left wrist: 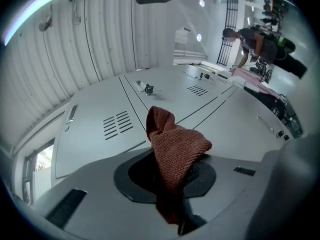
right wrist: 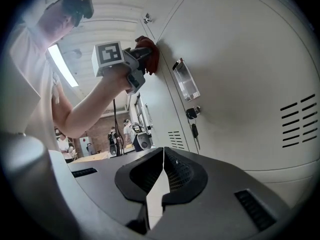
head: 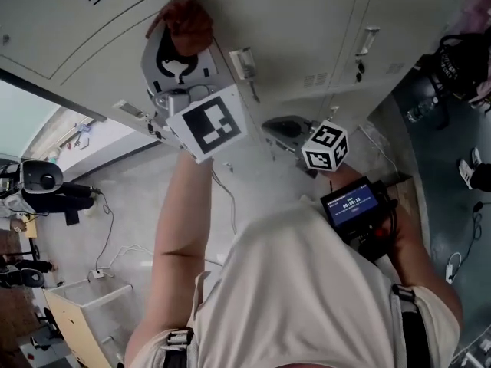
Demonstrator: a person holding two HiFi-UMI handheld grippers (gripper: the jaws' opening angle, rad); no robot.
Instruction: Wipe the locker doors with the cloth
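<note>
At one locker door [head: 253, 14], left gripper [head: 182, 50] fingers [left wrist: 134, 180] pinch one cloth [left wrist: 175, 149]; right gripper [right wrist: 162, 174] fingers [right wrist: 186, 176] are closed, empty.

Cloth [right wrist: 150, 54] against locker door [right wrist: 240, 69]

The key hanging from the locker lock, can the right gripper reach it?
Probably yes. The right gripper points at that locker door, with nothing between it and the key; its shut, empty jaws would have to open first.
</note>
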